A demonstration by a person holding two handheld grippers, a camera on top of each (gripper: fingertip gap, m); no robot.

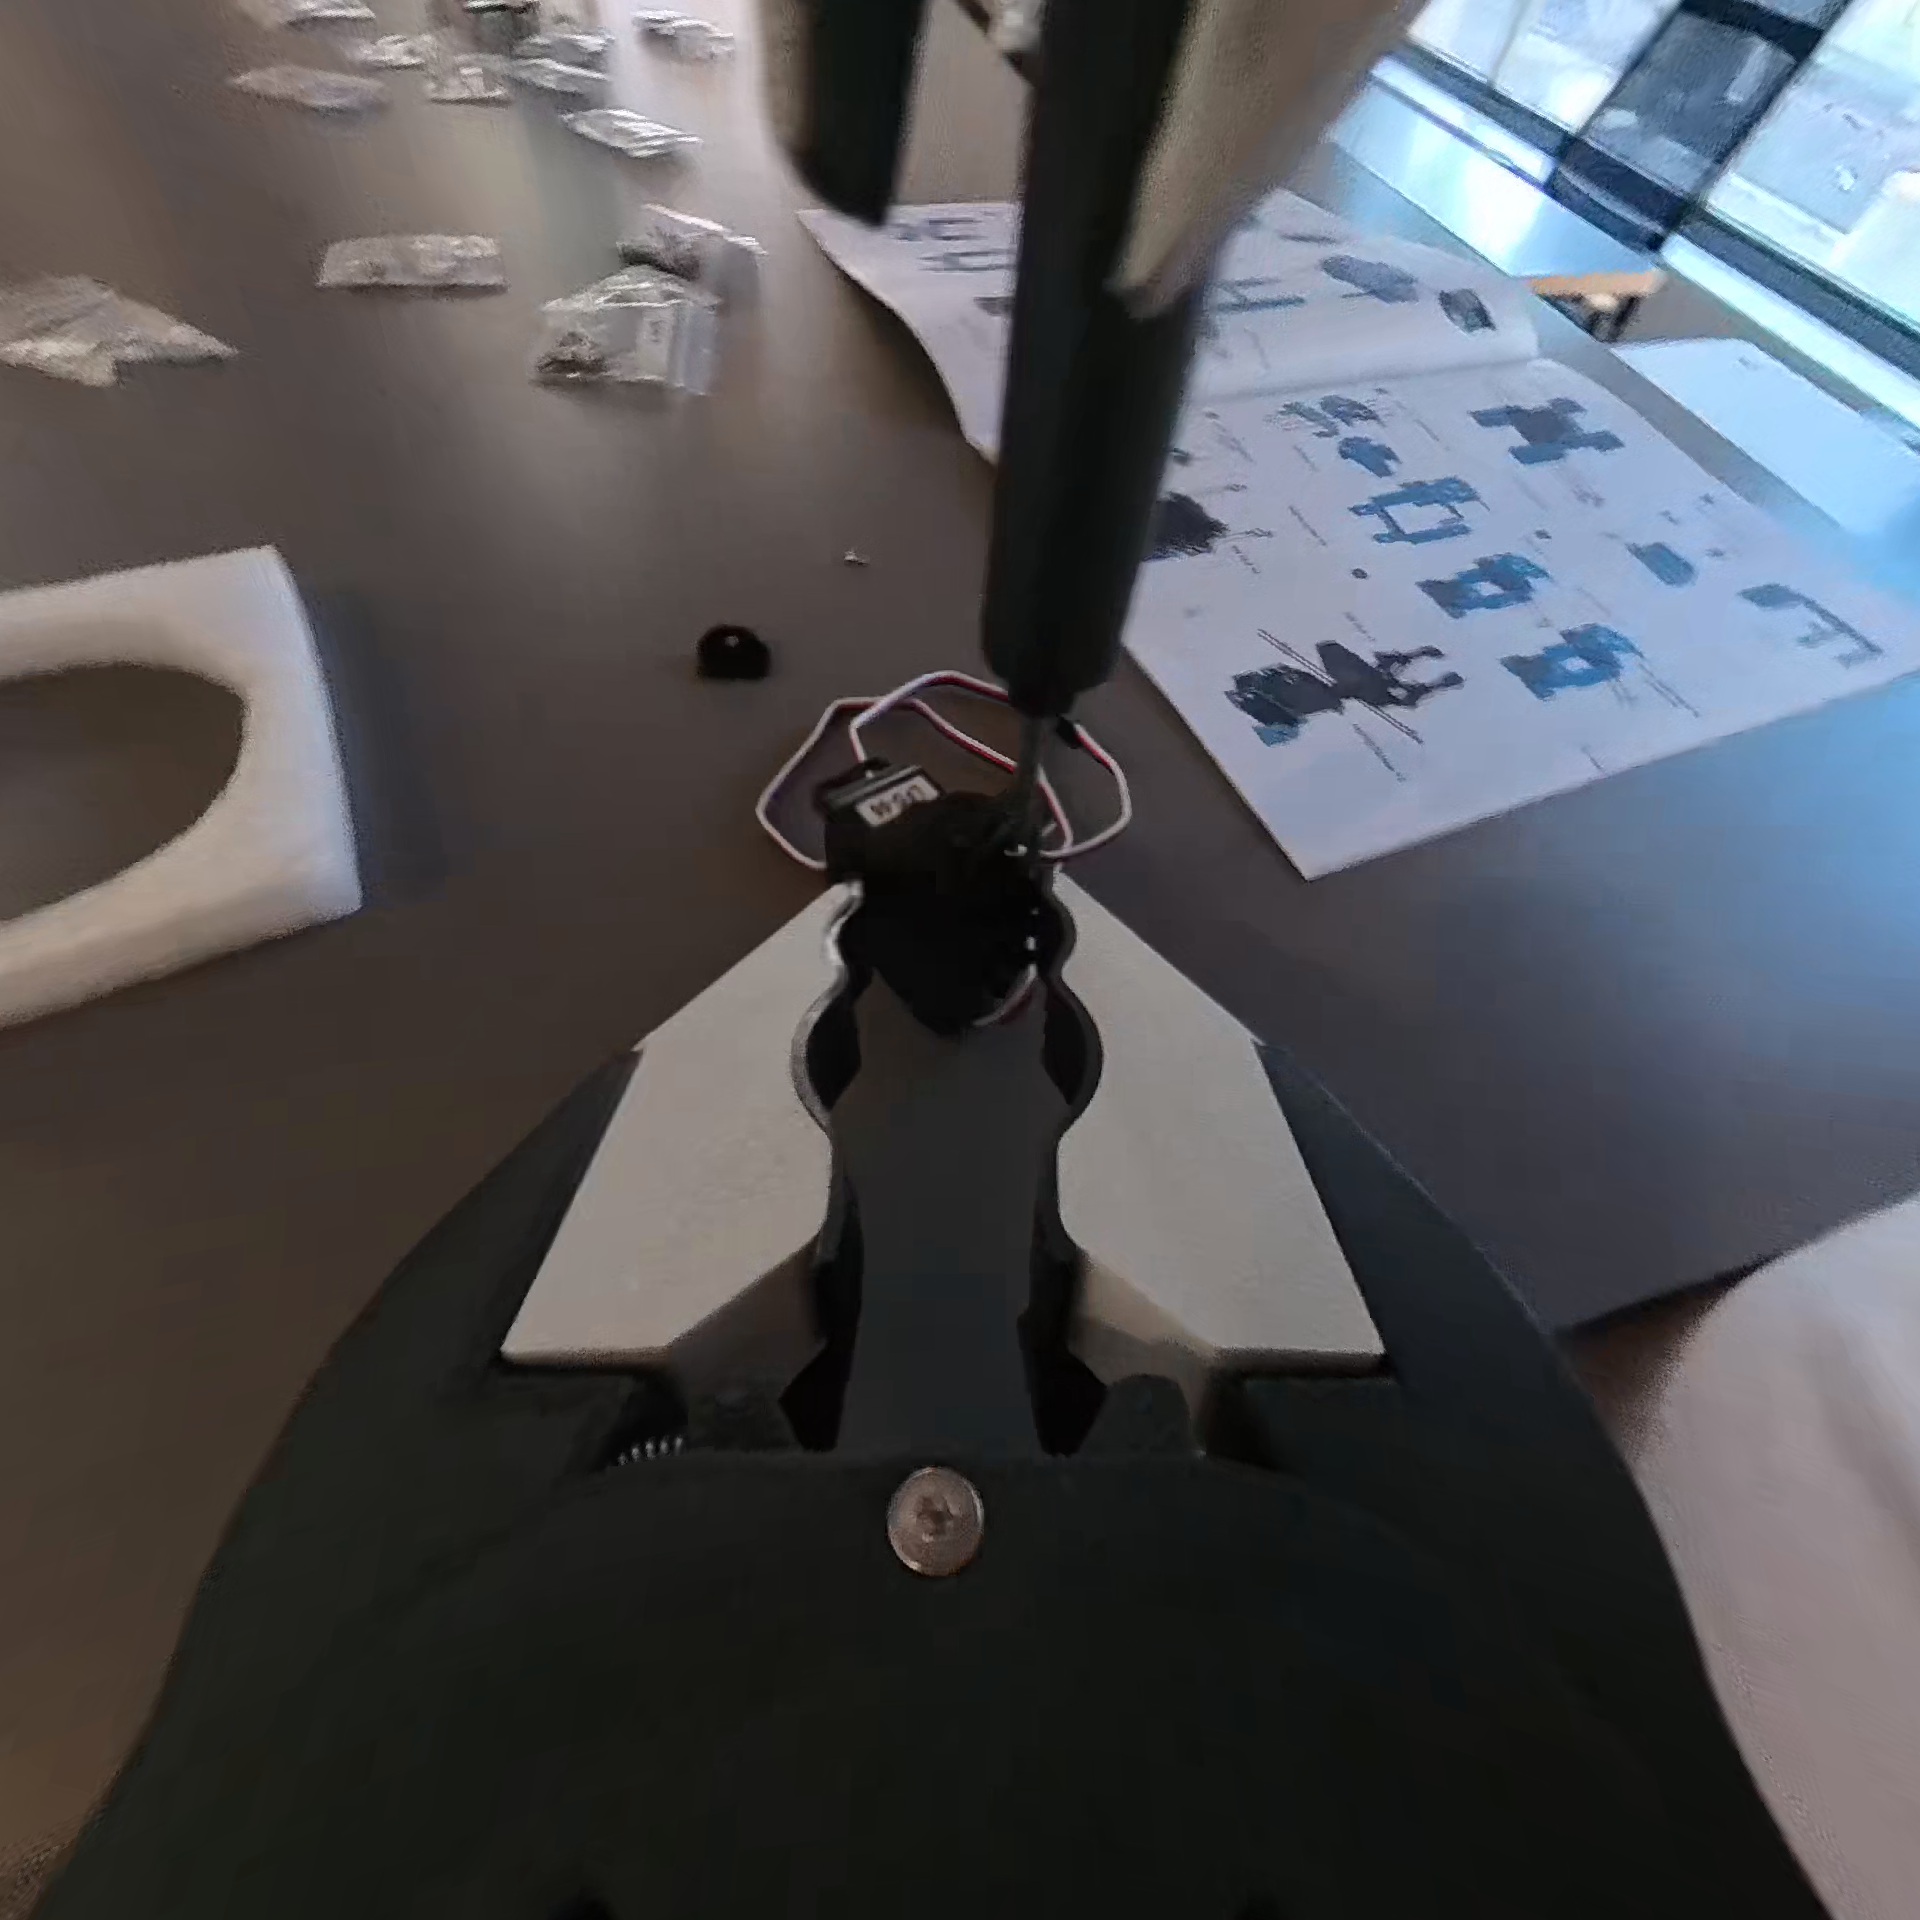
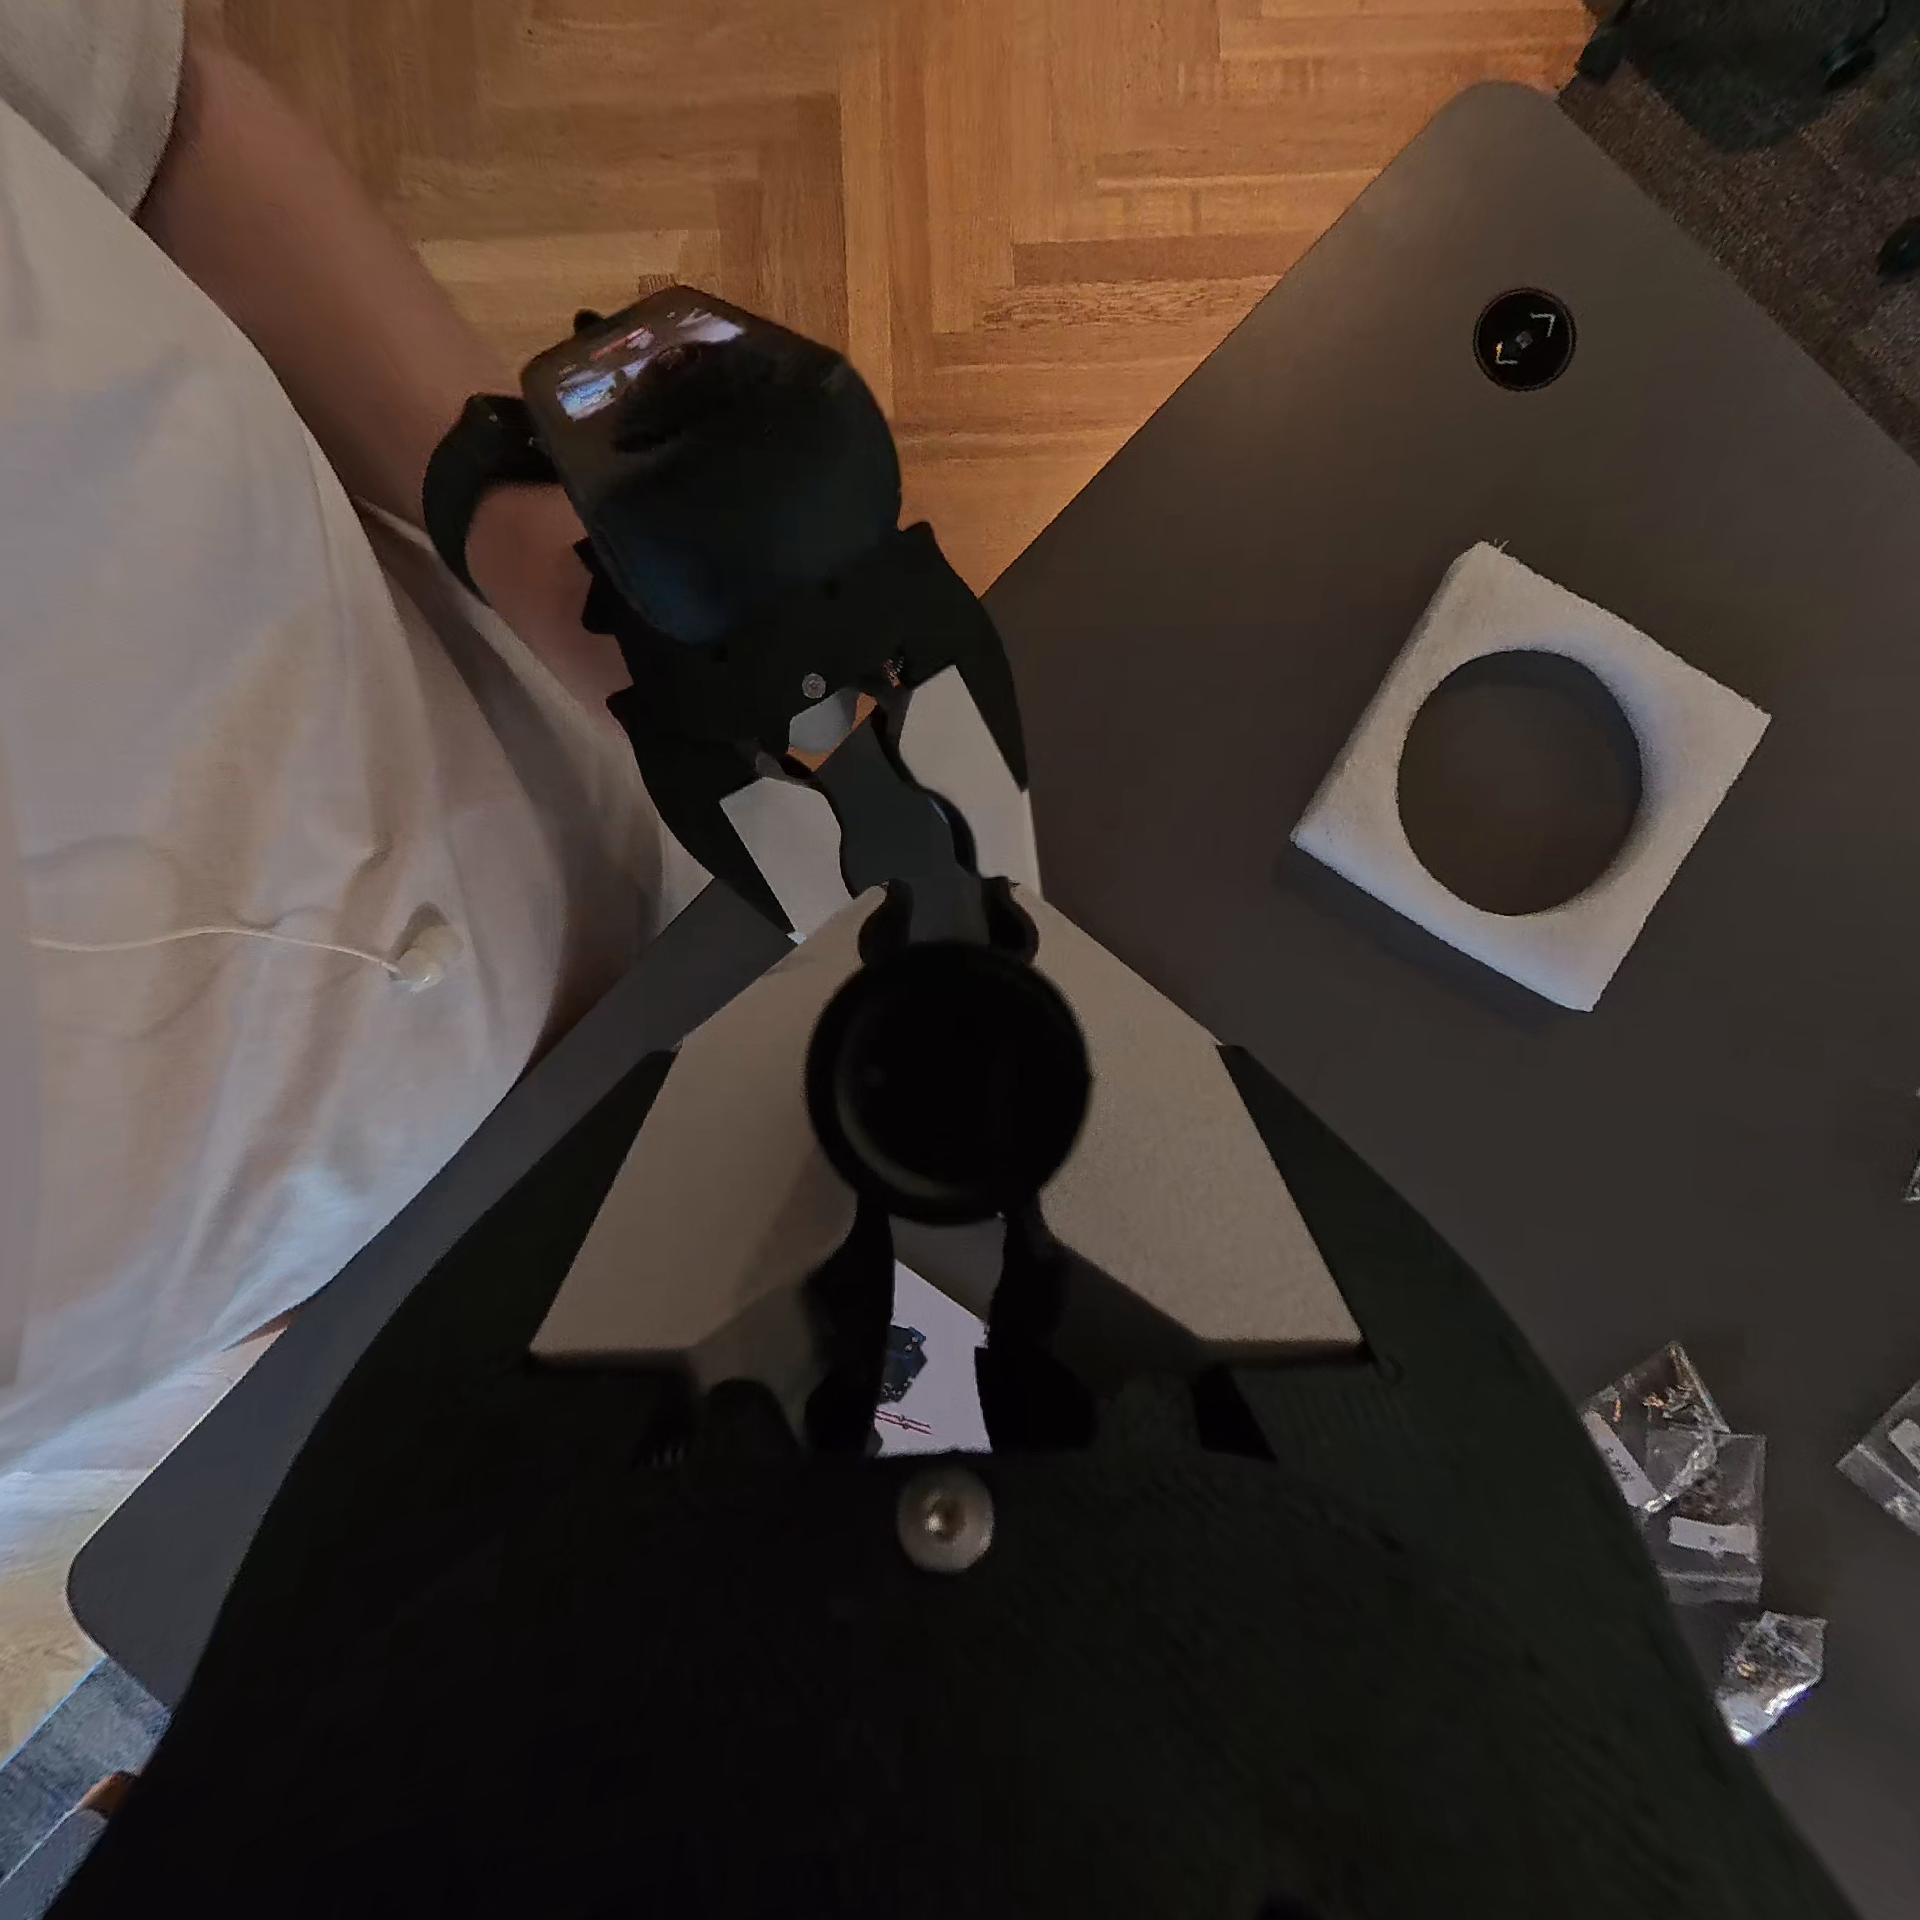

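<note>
My left gripper (image 1: pixel 948 935) is shut on a small black servo motor (image 1: pixel 925 883) with a white label and a looped red, white and dark cable (image 1: pixel 1101 800), held just above the dark table (image 1: pixel 520 499). A black screwdriver (image 1: pixel 1081 436) comes down from above, its thin tip touching the servo's top right. My right gripper (image 2: pixel 948 914) is shut on that screwdriver; its round black handle end (image 2: pixel 948 1081) faces the camera and hides the servo. The left gripper (image 2: pixel 831 748) shows beyond it in the right wrist view.
A white foam block with a round hole (image 1: pixel 208 769) (image 2: pixel 1527 790) lies to the left. An open instruction booklet (image 1: pixel 1455 582) lies right. Several clear bags of small parts (image 1: pixel 623 322) (image 2: pixel 1683 1475) and a small black dome (image 1: pixel 732 652) lie on the table. A person in white (image 2: pixel 229 727) sits at the edge. Spacing between my two grippers at the tips: around 11 cm. To the small black dome (image 1: pixel 732 652): left tips about 9 cm, right tips about 15 cm.
</note>
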